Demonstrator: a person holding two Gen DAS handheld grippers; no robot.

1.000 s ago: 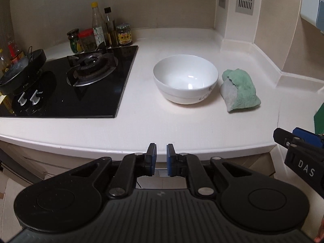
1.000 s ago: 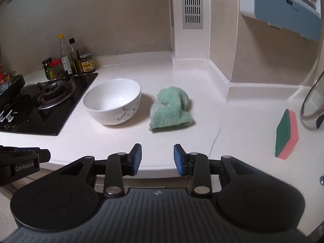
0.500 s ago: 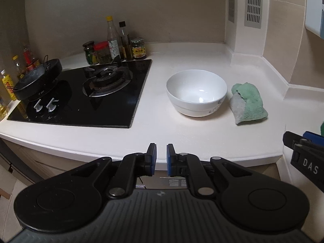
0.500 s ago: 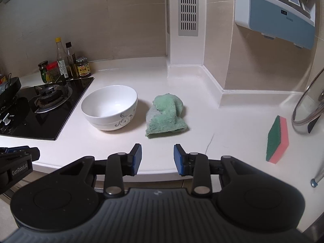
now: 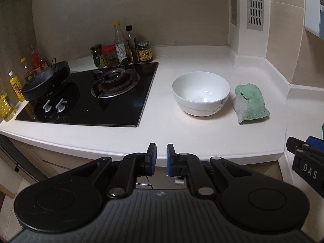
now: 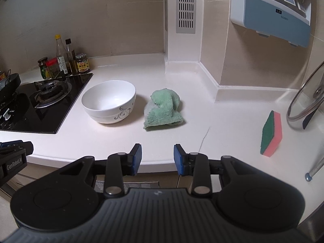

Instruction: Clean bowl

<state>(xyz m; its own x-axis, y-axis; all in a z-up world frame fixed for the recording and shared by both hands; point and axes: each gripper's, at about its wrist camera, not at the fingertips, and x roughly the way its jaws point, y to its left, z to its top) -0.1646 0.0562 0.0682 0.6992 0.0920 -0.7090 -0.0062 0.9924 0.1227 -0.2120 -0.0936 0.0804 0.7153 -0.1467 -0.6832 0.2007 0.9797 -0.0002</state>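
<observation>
Left wrist view: the left gripper (image 5: 161,157) hangs off the worktop (image 5: 162,129) edge, jaws nearly closed on nothing. The bowl (image 5: 201,93) sits beside the stove (image 5: 91,97); a careless push could slide it there.

Right wrist view: the right gripper (image 6: 155,159), jaws open and empty, faces the cloth (image 6: 164,107) just beside the bowl (image 6: 109,101). A shallow pinch may drag the cloth into it.

Dim indoor light, sharp focus, fisheye-bent edges.

Bowl (image 5: 200,93) on counter (image 5: 162,129), between stove (image 5: 89,99) at left and cloth (image 5: 251,104) at right.
</observation>
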